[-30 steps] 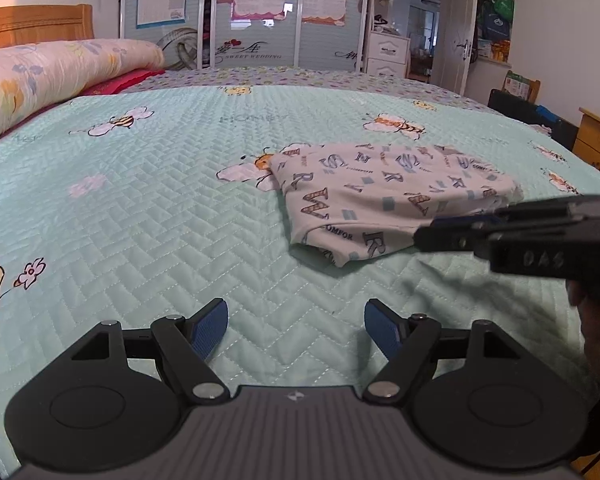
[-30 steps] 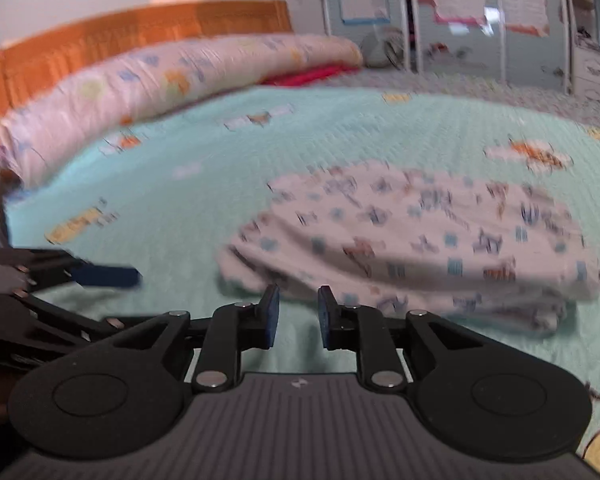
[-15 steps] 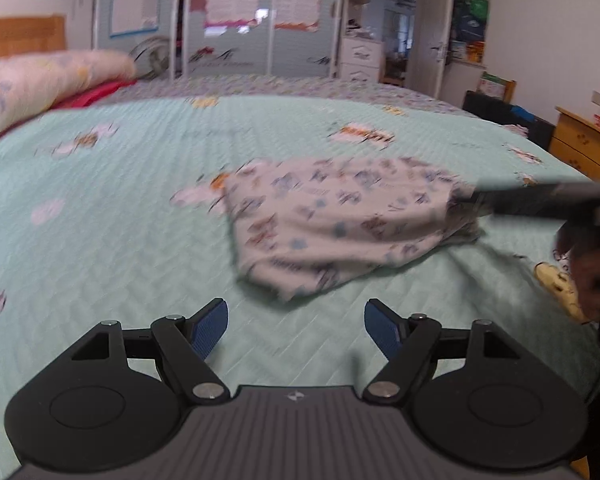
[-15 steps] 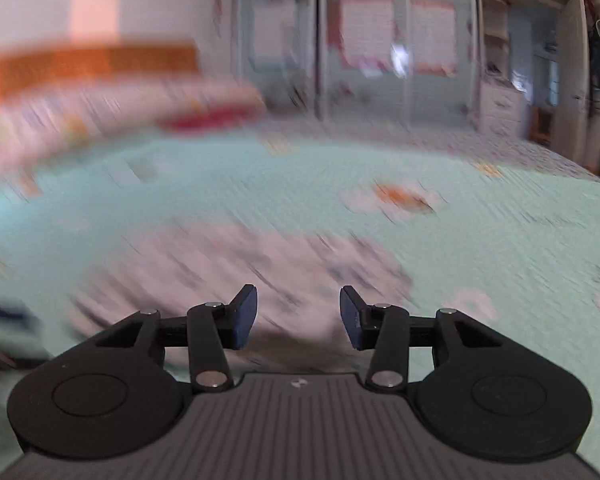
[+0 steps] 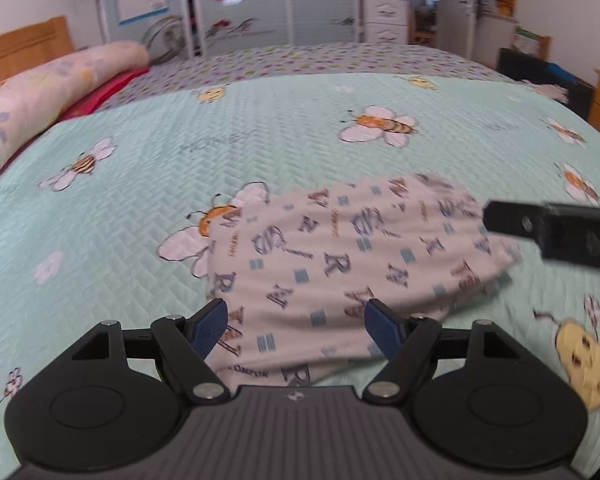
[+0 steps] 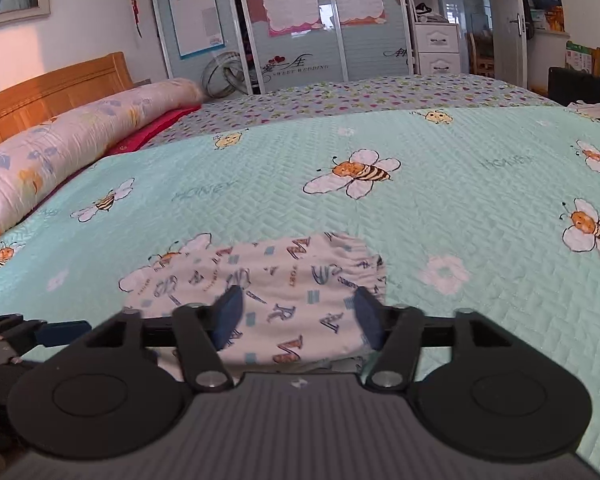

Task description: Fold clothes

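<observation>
Folded garment (image 5: 340, 264), white with a letter print, lies flat on the mint quilted bedspread (image 5: 260, 148) with bee pattern, near the foot-side edge of the bed. One corner covers part of a printed bee (image 5: 204, 232). Left gripper (image 5: 298, 326) hovers above the garment's near edge, jaws wide, nothing between the blue pads. Right gripper (image 6: 296, 316) likewise above the garment, jaws have just been opening and now stand wide; cloth shows beneath them, not pinched. In the left wrist view the right gripper's dark finger (image 5: 548, 232) reaches in from the right, over the garment's far right corner; contact cannot be told. Long floral bolster (image 6: 60, 152) along the wooden headboard (image 6: 48, 92), well apart from the garment.
</observation>
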Demonstrator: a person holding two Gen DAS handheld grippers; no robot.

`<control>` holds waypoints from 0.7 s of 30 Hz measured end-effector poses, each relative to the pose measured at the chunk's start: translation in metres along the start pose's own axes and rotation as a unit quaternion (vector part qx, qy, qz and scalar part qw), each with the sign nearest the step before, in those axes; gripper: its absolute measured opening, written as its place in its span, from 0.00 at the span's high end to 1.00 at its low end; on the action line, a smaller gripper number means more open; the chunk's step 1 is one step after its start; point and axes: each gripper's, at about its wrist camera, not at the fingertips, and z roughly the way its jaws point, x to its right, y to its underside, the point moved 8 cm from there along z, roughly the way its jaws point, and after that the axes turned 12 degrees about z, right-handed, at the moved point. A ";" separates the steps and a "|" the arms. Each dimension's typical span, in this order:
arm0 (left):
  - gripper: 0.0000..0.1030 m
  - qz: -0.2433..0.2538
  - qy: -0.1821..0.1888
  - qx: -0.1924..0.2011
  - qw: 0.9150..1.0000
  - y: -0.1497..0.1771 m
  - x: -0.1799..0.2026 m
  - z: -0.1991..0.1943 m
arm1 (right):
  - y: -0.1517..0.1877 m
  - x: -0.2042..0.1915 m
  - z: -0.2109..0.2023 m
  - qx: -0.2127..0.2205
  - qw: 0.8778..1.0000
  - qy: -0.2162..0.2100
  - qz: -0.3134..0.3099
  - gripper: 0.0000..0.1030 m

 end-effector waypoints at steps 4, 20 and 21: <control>0.24 -0.015 -0.017 -0.010 1.000 -0.009 -0.009 -0.007 | -0.001 -0.011 -0.012 -0.003 1.000 -0.003 0.000 0.34; 0.24 -0.026 -0.036 -0.003 0.999 -0.016 -0.025 -0.032 | -0.003 -0.029 -0.026 0.001 1.000 0.000 -0.018 0.34; 0.24 -0.025 -0.036 -0.002 0.999 -0.017 -0.025 -0.032 | -0.003 -0.030 -0.028 0.001 1.000 0.001 -0.019 0.34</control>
